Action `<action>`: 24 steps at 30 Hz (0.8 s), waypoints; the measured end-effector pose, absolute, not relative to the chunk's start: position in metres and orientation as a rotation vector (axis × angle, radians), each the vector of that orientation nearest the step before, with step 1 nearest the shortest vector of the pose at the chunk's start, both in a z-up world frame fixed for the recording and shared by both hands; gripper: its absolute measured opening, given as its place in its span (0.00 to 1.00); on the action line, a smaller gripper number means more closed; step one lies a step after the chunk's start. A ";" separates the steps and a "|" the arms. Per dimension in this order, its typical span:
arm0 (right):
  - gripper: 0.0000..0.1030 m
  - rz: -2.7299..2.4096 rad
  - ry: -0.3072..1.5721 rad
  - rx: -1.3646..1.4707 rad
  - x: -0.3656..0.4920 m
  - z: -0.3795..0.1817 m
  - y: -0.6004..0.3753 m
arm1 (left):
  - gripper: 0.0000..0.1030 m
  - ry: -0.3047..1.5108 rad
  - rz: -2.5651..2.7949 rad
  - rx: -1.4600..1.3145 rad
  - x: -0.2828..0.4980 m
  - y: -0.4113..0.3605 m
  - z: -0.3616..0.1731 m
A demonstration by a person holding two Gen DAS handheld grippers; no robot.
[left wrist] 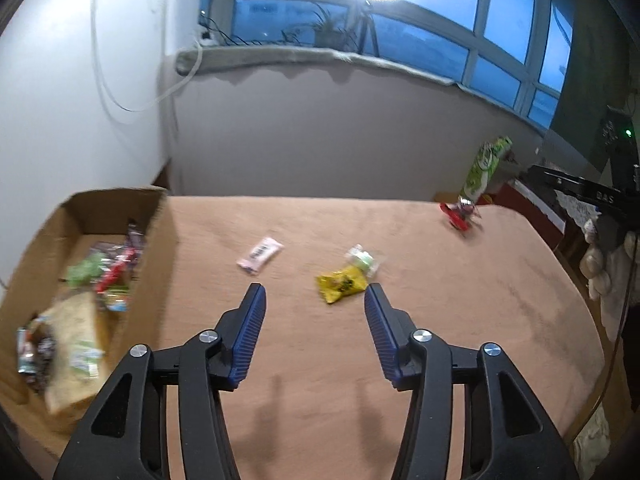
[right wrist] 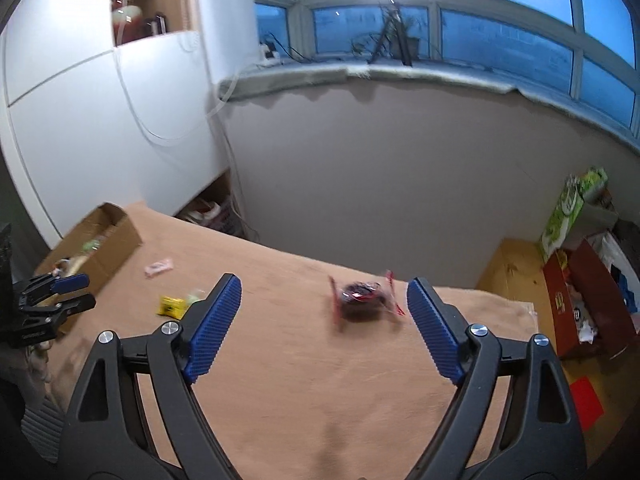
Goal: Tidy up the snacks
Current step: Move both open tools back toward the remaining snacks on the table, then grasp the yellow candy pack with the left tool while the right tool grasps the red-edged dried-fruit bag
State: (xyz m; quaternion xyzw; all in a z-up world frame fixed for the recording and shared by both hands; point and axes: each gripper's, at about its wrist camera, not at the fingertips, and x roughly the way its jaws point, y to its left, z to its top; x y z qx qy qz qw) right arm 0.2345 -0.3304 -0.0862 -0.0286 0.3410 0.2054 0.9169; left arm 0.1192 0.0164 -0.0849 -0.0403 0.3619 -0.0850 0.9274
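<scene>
Closest to me, the left tool [left wrist: 315, 294] hangs over the worktop [left wrist: 360, 360] with its two ribbed blue pads [left wrist: 250, 332] spread well apart and nothing between them; the arms behind are smooth black plastic with round silver pivots. The right tool [right wrist: 324, 294] is just as wide open and empty, its pads [right wrist: 216, 324] ridged the same way. The worktop is covered in a soft, tan, suede-like cloth.

Just beyond the left tool lie three loose snacks: a crinkled yellow packet [left wrist: 341, 283] with dark print too blurred to read, a small clear-and-green wrapper [left wrist: 363, 259] touching its far edge, and a flat pink bar [left wrist: 260, 255] a little to the left, its lettering illegible. A fourth, a round dark sweet in a red twist-end wrapper [right wrist: 362, 298], sits ahead of the right tool, well apart from the others.

At the left edge stands one open cardboard box [left wrist: 156, 240], brown and corrugated, holding a heap of mixed wrappers and a larger pale bag [left wrist: 76, 344].

Farther off, past the worktop's right corner, a tall green-and-white carton [right wrist: 568, 216] leans upright; its markings can't be made out. Behind all, a grey wall rises to a long sill and blue-lit windows [left wrist: 420, 40].
</scene>
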 end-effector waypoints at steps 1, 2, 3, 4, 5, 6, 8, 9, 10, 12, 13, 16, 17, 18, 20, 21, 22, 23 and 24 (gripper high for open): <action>0.85 0.417 0.718 -0.051 0.242 -0.093 -0.333 | 0.52 0.753 -0.179 -0.084 0.124 0.012 -0.089; 0.85 0.411 0.734 -0.048 0.247 -0.099 -0.335 | 0.52 0.761 -0.184 -0.088 0.127 0.010 -0.092; 0.85 0.401 0.755 -0.045 0.253 -0.107 -0.337 | 0.52 0.773 -0.191 -0.092 0.131 0.007 -0.096; 0.85 0.390 0.776 -0.040 0.259 -0.115 -0.340 | 0.52 0.788 -0.196 -0.092 0.136 0.004 -0.100; 0.85 0.390 0.792 -0.032 0.265 -0.122 -0.341 | 0.52 0.797 -0.197 -0.089 0.140 0.002 -0.103; 0.85 0.395 0.810 -0.020 0.271 -0.129 -0.343 | 0.52 0.809 -0.199 -0.086 0.145 -0.001 -0.107; 0.85 0.398 0.853 -0.006 0.281 -0.145 -0.342 | 0.52 0.831 -0.206 -0.081 0.154 -0.006 -0.114; 0.85 0.396 0.871 -0.008 0.287 -0.152 -0.342 | 0.52 0.838 -0.213 -0.074 0.158 -0.008 -0.117; 0.85 0.394 0.879 -0.015 0.290 -0.158 -0.341 | 0.52 0.842 -0.214 -0.058 0.163 -0.011 -0.121; 0.85 0.389 0.888 -0.031 0.297 -0.167 -0.338 | 0.52 0.854 -0.211 -0.034 0.171 -0.015 -0.128; 0.85 0.385 0.891 -0.039 0.299 -0.170 -0.336 | 0.52 0.863 -0.211 -0.026 0.175 -0.016 -0.131; 0.85 0.379 0.892 -0.087 0.305 -0.176 -0.329 | 0.52 0.873 -0.214 -0.002 0.181 -0.020 -0.136; 0.85 0.377 0.888 -0.107 0.306 -0.177 -0.326 | 0.52 0.875 -0.215 0.009 0.183 -0.022 -0.137; 0.85 0.374 0.886 -0.131 0.308 -0.178 -0.323 | 0.52 0.878 -0.213 0.018 0.184 -0.024 -0.138; 0.85 0.370 0.890 -0.147 0.315 -0.180 -0.320 | 0.52 0.885 -0.218 0.031 0.187 -0.027 -0.142; 0.85 0.370 0.892 -0.147 0.318 -0.181 -0.319 | 0.52 0.887 -0.216 0.037 0.187 -0.027 -0.143; 0.85 0.370 0.892 -0.147 0.321 -0.180 -0.317 | 0.52 0.889 -0.214 0.039 0.189 -0.028 -0.144; 0.85 0.369 0.891 -0.149 0.323 -0.181 -0.316 | 0.52 0.895 -0.213 0.037 0.191 -0.027 -0.145; 0.85 0.371 0.891 -0.155 0.325 -0.181 -0.314 | 0.52 0.903 -0.214 0.035 0.192 -0.027 -0.147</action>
